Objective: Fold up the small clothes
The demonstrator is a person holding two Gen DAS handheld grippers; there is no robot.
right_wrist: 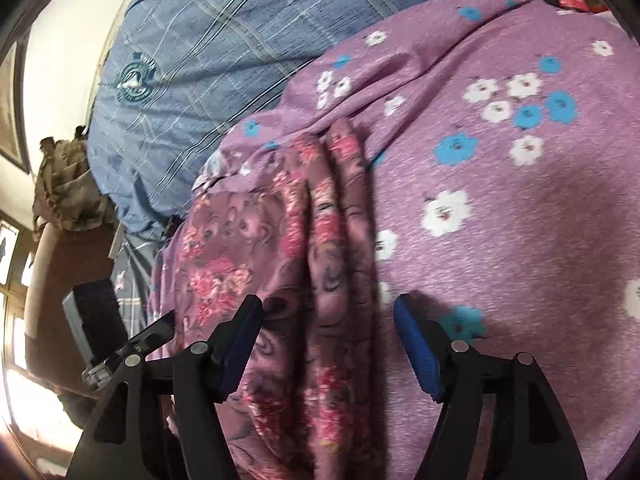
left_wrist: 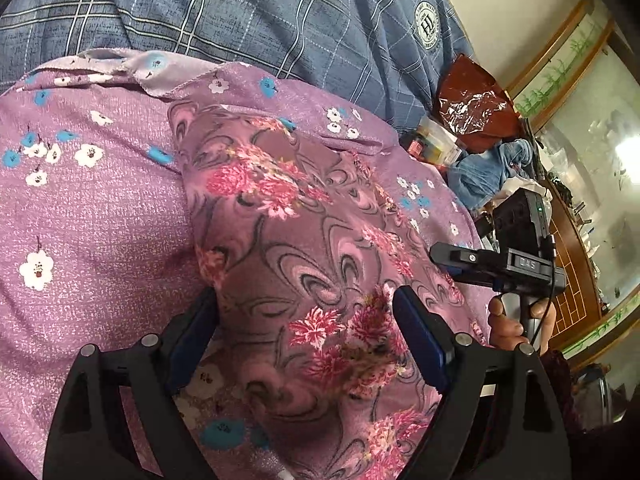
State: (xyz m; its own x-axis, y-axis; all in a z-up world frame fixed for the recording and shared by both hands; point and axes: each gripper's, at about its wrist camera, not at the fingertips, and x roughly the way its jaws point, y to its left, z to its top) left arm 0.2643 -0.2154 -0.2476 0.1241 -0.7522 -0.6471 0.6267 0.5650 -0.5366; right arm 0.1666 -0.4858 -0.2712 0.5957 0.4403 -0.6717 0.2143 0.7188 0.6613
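garment: mauve cloth point(left_wrist: 304, 240), pink flower print | state: rumpled, ridged folds | place: on purple floral sheet point(left_wrist: 100, 208)

Matt floral cloth garment point(left_wrist: 304, 240) on speckled lilac bedsheet point(left_wrist: 100, 208); glossy crinkled red plastic bag point(left_wrist: 472, 104).

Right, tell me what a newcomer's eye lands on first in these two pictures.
First, the mauve garment with pink flower clusters and grey swirls, bunched in the middle of both views between the open pads of each hand-held gripper. Beneath it spreads the purple cloth dotted with white and blue blossoms. Behind lies the blue checked bedding with a round crest, and in the left wrist view the right hand-held gripper pokes in from the right edge.
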